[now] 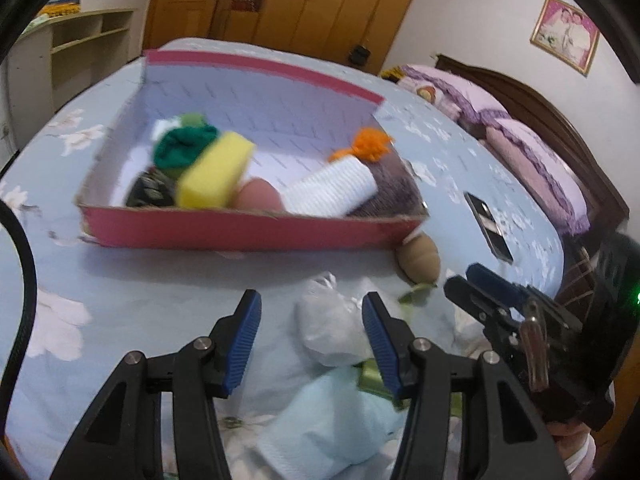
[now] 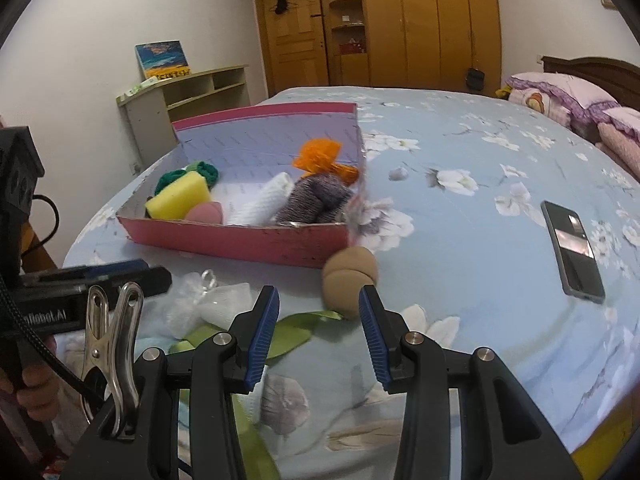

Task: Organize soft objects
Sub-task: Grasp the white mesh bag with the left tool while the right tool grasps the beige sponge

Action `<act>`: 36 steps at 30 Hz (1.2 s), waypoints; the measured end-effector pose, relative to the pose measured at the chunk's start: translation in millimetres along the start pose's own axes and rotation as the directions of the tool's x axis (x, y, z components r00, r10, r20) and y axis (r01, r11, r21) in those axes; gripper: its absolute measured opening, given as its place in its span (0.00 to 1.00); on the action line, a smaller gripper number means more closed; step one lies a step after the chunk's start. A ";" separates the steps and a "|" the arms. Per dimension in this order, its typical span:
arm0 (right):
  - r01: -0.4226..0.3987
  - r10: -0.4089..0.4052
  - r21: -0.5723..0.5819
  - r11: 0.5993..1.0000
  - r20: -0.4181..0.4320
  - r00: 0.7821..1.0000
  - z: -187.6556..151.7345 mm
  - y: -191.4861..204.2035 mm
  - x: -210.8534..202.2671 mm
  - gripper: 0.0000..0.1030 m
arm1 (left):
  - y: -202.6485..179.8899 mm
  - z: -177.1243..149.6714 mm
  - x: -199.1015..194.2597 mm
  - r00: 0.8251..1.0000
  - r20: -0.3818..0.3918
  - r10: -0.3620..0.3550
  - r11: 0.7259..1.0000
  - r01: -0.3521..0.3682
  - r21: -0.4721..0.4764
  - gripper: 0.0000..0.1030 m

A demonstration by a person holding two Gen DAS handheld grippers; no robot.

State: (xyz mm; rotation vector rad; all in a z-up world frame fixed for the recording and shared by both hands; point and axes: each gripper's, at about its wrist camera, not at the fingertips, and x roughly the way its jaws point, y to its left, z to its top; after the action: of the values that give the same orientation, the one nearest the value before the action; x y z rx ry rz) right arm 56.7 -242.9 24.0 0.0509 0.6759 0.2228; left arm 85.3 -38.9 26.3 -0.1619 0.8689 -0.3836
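A pink box (image 1: 248, 232) (image 2: 240, 242) on the bed holds a yellow sponge (image 1: 216, 170) (image 2: 178, 200), green knit (image 1: 182, 146), a pink puff (image 1: 258, 196), a white roll (image 1: 332, 190) (image 2: 262, 200), grey-purple socks (image 2: 316, 200) and orange yarn (image 1: 370, 144) (image 2: 320, 156). My left gripper (image 1: 312, 340) is open, with a white bag (image 1: 332, 328) lying between its fingers. My right gripper (image 2: 318, 332) is open and empty, just short of a tan sponge (image 2: 350, 276) (image 1: 418, 260) by the box's corner. A light blue cloth (image 1: 328, 428) and green ribbon (image 2: 288, 332) lie nearby.
A phone (image 1: 488, 226) (image 2: 572, 252) lies on the blue floral bedspread (image 2: 460, 152) to the right. Purple pillows (image 1: 532, 156) and a headboard stand at the right end. A shelf unit (image 2: 188, 100) and wooden wardrobes (image 2: 400, 20) stand beyond the bed.
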 end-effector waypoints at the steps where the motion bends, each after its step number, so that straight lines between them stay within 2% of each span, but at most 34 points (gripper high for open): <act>1: 0.003 -0.003 0.004 1.000 0.000 1.000 -1.2 -1.5 0.2 0.43 | -3.5 -0.8 4.0 1.000 -0.011 -0.002 1.000 0.002 0.008 0.54; 4: 0.017 -0.017 0.008 1.000 0.003 1.000 -5.4 -6.3 1.7 0.47 | -14.1 -3.3 15.4 0.999 -0.042 0.000 0.999 0.001 0.033 0.54; 10: -0.002 0.002 0.044 0.999 0.000 1.000 -12.3 -15.7 4.3 0.47 | -31.9 -3.1 38.0 0.996 -0.059 0.072 0.993 -0.066 0.102 0.54; 19: -0.025 0.026 0.100 0.995 -0.008 1.000 -17.6 -29.1 14.3 0.47 | -32.3 -8.8 52.0 0.994 -0.069 0.082 0.992 -0.075 0.104 0.56; 21: -0.028 0.029 0.109 0.994 -0.014 0.999 -18.9 -30.9 17.1 0.47 | -30.7 -9.1 50.8 0.995 -0.063 0.080 0.992 -0.073 0.102 0.54; 26: -0.025 0.029 0.129 0.991 -0.024 0.999 -21.4 -34.8 20.8 0.47 | -29.7 -9.4 45.6 0.997 -0.048 0.064 0.993 -0.059 0.104 0.34; 28: -0.022 0.025 0.130 0.991 -0.024 0.999 -21.4 -34.9 20.3 0.47 | -26.9 -8.9 40.7 0.998 -0.040 0.055 0.994 -0.051 0.094 0.31; 36: -0.003 0.005 0.063 0.998 -0.031 1.000 -10.3 -21.2 24.5 0.47 | 6.0 -6.9 21.9 0.994 0.014 0.106 0.994 -0.106 0.016 0.30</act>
State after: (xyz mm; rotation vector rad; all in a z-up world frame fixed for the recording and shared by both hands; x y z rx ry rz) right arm 72.8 -258.5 -1.7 0.1096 0.7137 0.2067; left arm 94.4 -41.8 4.6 -0.1025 0.8575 -0.2904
